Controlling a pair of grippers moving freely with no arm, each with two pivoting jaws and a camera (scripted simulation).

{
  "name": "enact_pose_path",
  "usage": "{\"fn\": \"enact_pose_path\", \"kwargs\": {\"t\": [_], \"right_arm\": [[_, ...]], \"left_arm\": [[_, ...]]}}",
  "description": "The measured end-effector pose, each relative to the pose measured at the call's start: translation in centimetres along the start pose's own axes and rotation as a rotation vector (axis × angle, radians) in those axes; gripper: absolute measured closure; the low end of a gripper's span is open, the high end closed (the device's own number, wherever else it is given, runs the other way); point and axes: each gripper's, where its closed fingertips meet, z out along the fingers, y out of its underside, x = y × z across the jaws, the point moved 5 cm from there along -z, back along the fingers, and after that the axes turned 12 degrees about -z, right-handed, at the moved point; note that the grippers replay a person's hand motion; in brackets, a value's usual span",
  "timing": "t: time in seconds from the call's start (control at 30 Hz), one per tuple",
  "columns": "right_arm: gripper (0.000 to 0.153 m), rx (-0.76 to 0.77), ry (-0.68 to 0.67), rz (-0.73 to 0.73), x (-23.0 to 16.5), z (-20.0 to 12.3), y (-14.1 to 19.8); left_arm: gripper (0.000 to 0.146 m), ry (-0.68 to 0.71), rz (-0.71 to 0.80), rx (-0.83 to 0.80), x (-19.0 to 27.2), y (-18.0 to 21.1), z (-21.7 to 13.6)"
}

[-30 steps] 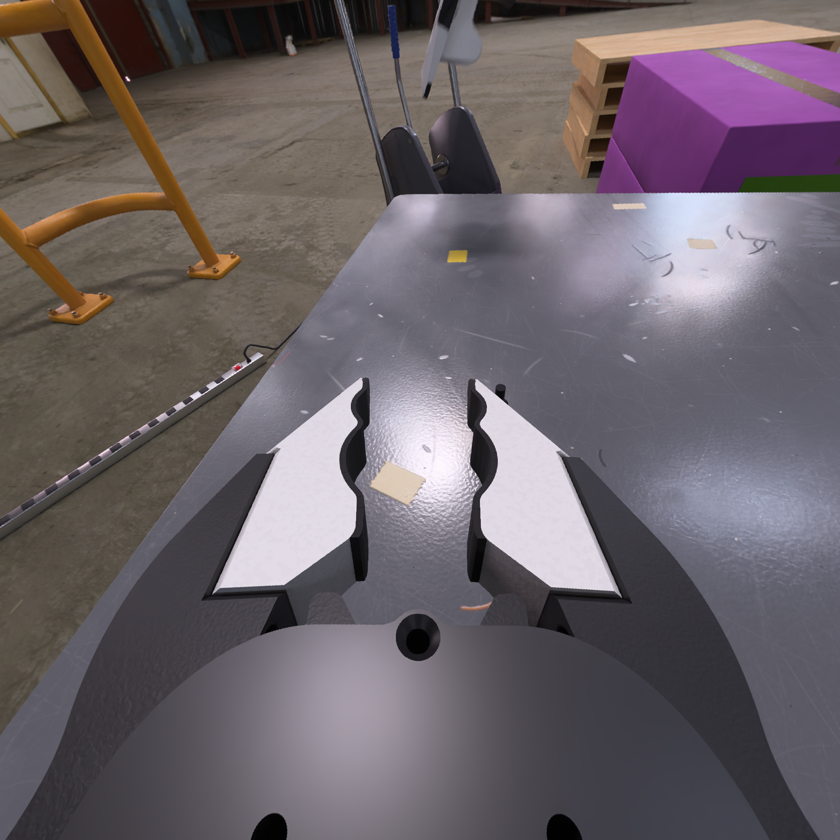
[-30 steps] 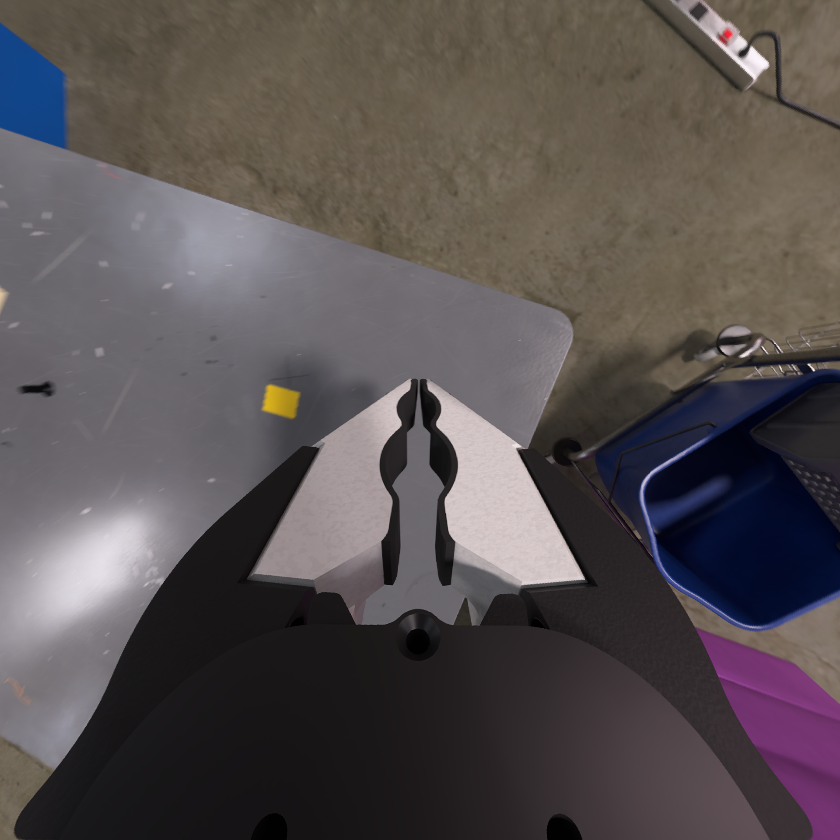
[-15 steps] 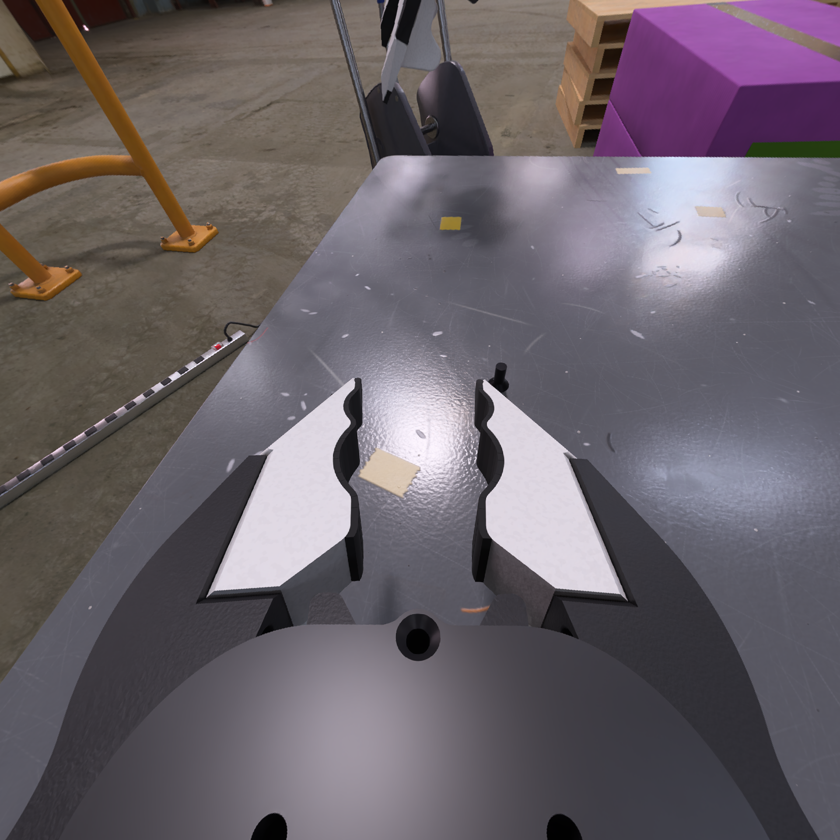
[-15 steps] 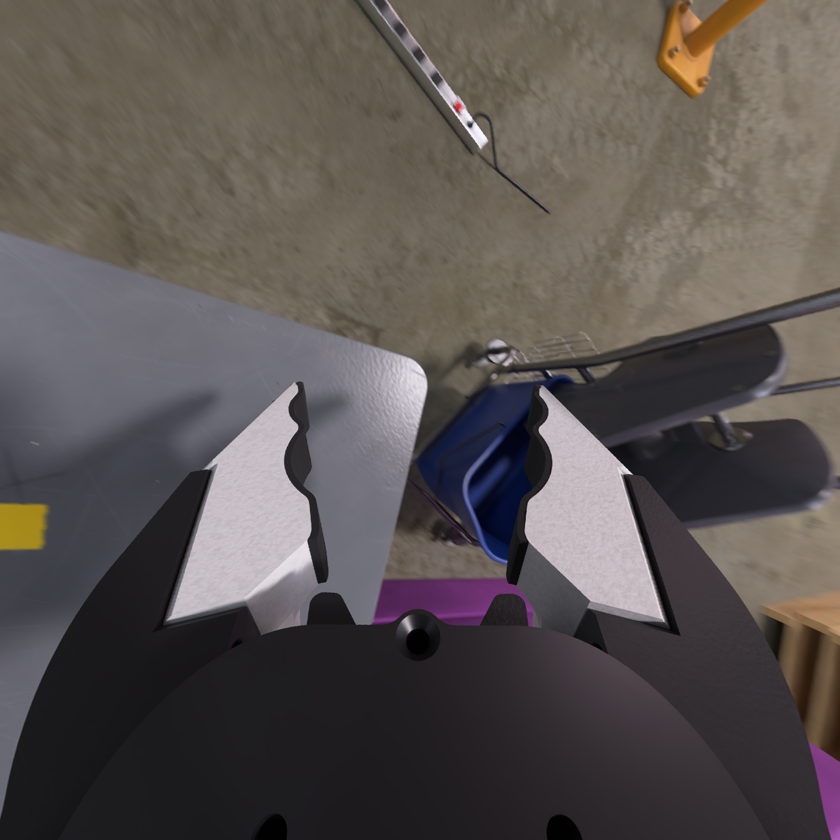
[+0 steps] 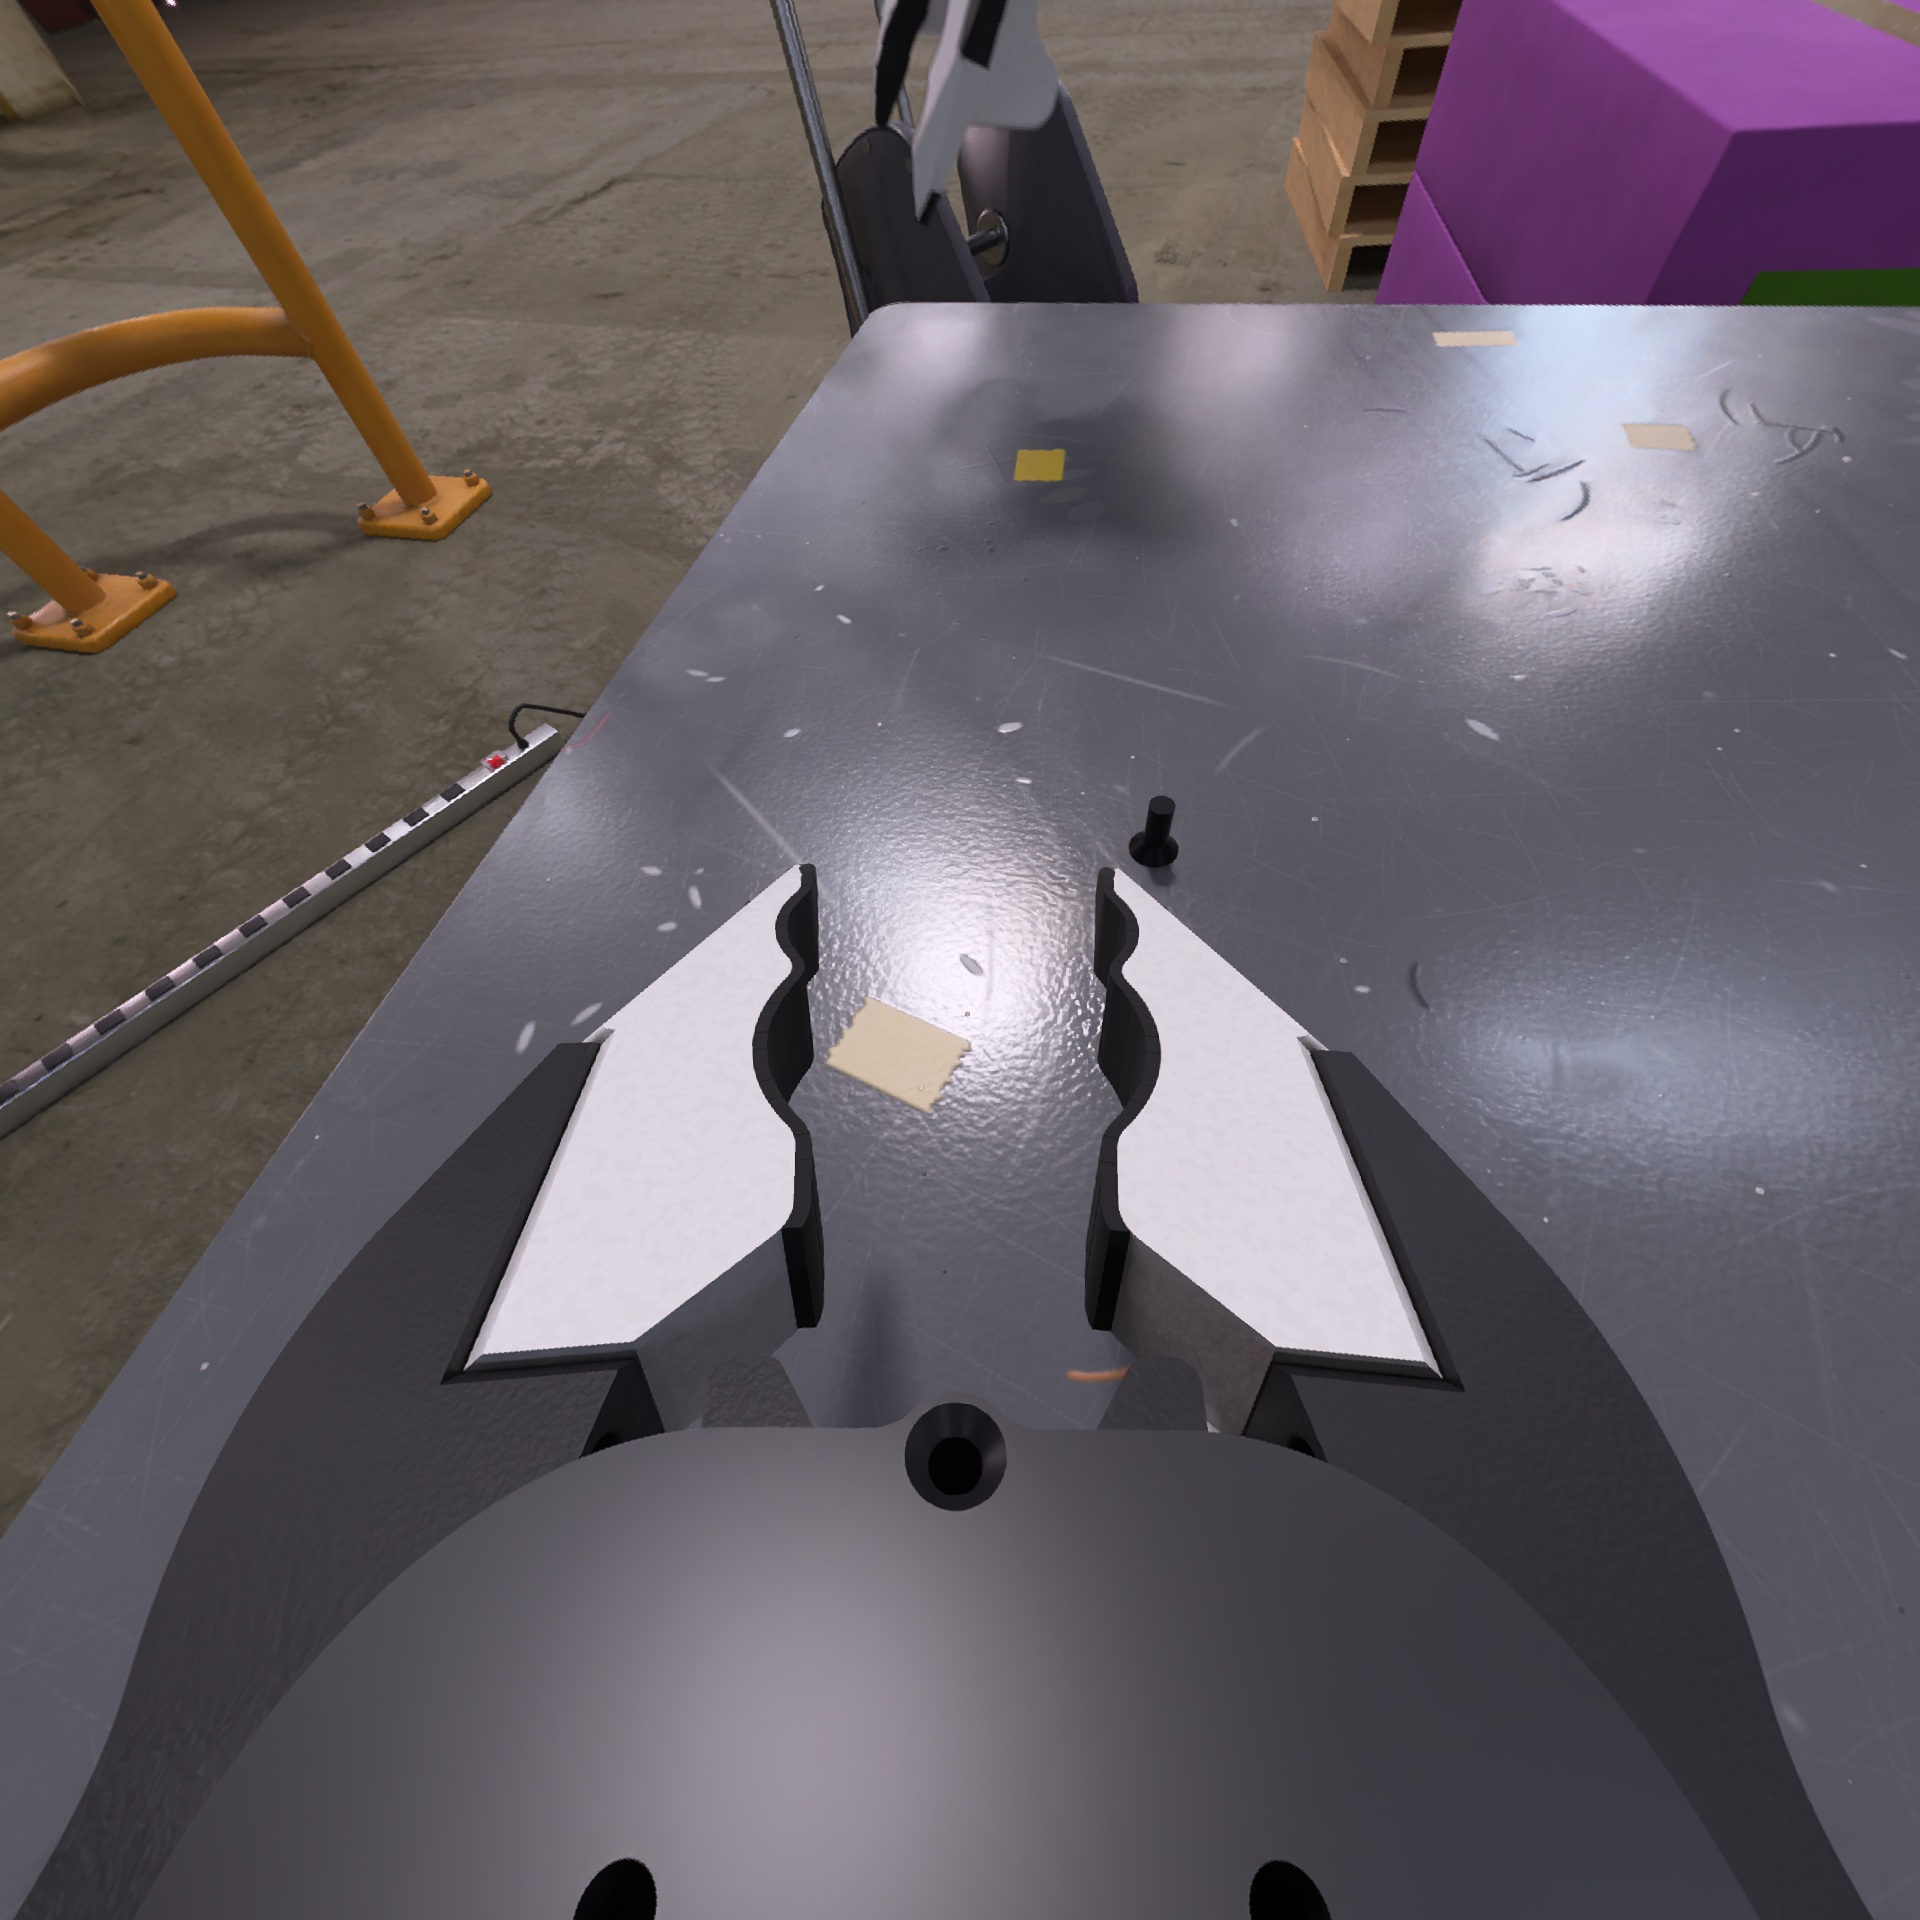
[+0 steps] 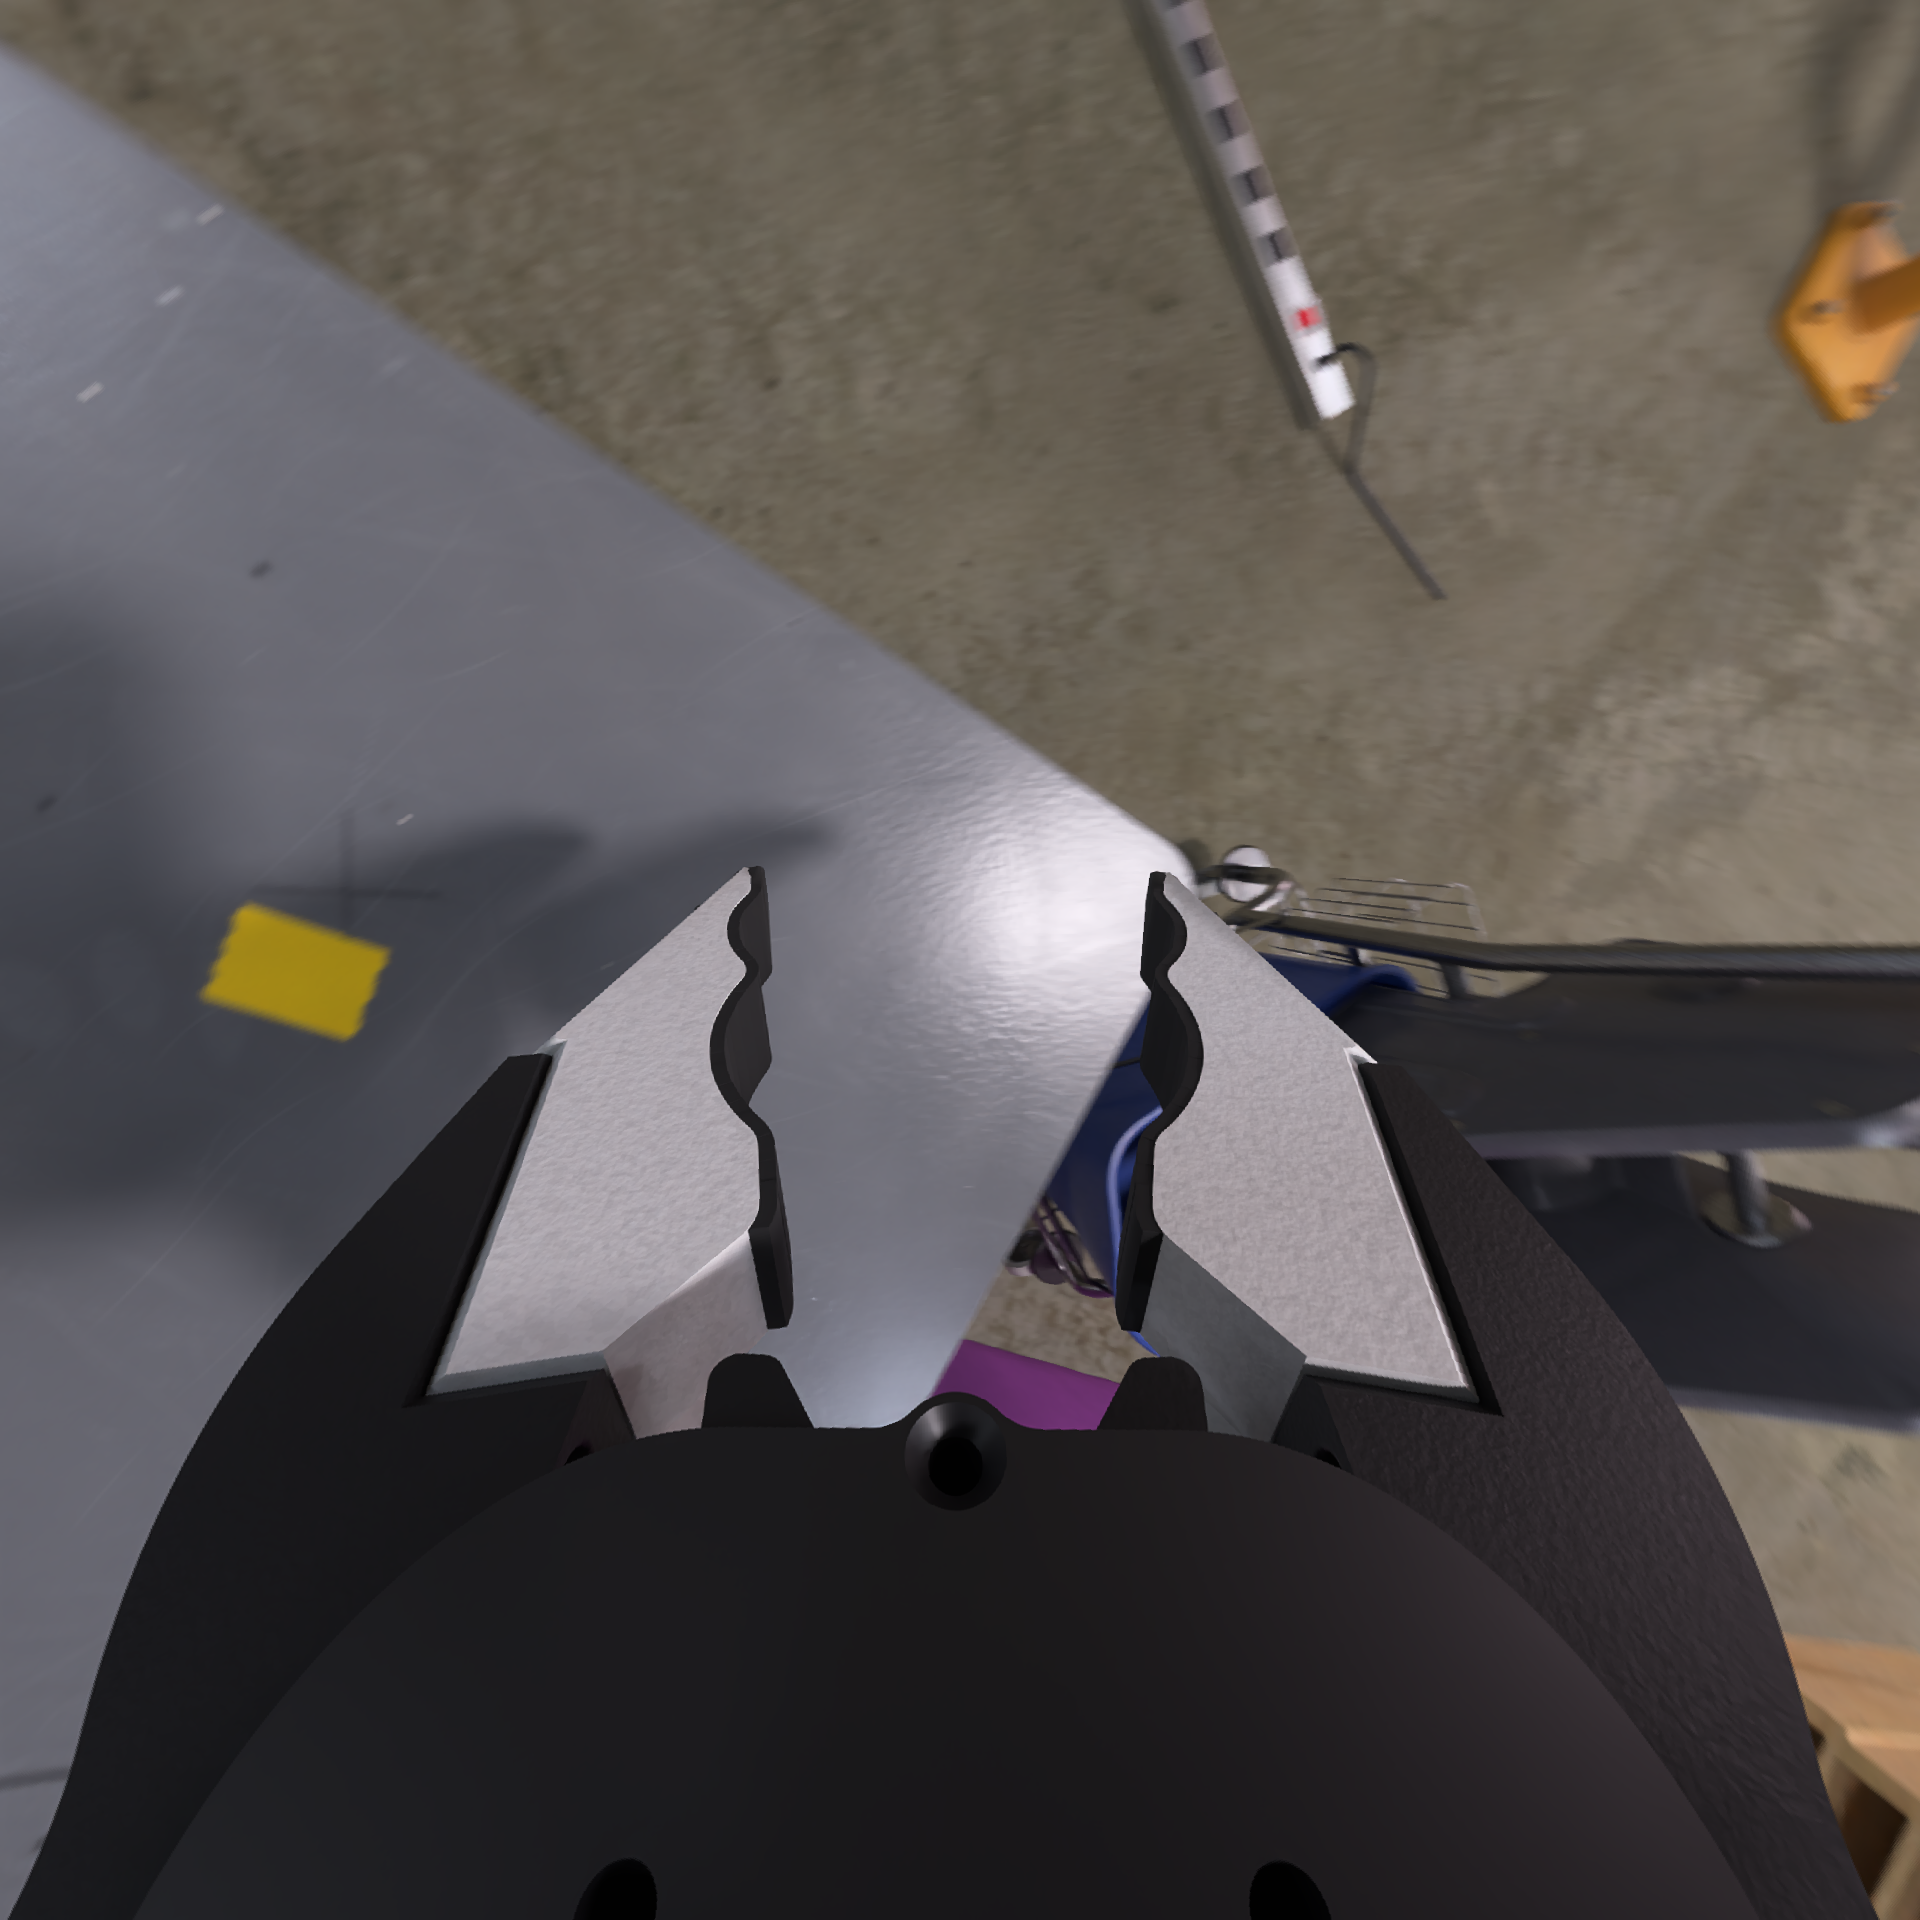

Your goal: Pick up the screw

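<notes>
A small black screw (image 5: 1155, 833) stands head-down on the dark grey table (image 5: 1455, 935), just beyond and right of my left gripper's right fingertip. My left gripper (image 5: 954, 883) is open and empty, low over the table, with a beige tape patch (image 5: 899, 1055) between its fingers. My right gripper (image 6: 956, 883) is open and empty, high over the table's corner (image 6: 1039, 831). It also shows in the left wrist view (image 5: 961, 73), above the table's far edge. The screw is not in the right wrist view.
A yellow tape patch (image 5: 1039, 464) (image 6: 296, 984) lies near the far edge. Off the table are an orange railing (image 5: 260, 343), a power strip (image 5: 260, 925) (image 6: 1262, 223), a blue mop bucket (image 6: 1143, 1081), purple boxes (image 5: 1683, 156) and wooden pallets (image 5: 1351, 156).
My left gripper opened a little wider and the screw came clear of its right finger. My right gripper opened from shut and swung toward the table's corner.
</notes>
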Motion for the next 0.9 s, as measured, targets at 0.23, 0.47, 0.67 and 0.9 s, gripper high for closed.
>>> {"fn": "enact_pose_path", "kwargs": {"t": [0.23,0.47,0.67,0.9], "right_arm": [[0.099,0.084,-0.191,-0.064,-3.7,1.9,2.0],[0.096,0.335,-0.232,0.13,-2.3,-0.8,4.2],[0.115,0.174,-0.261,-0.103,-5.8,1.6,6.0],[0.121,0.049,-0.296,-0.191,-5.6,1.2,6.7]], "left_arm": [[0.092,-0.012,0.032,-0.016,0.3,0.0,-0.2],[0.092,-0.012,0.034,-0.015,0.1,0.1,-0.5],[0.092,-0.028,0.028,-0.032,-0.6,0.2,-0.8],[0.093,-0.052,0.037,-0.068,-1.2,0.7,-1.3]]}}
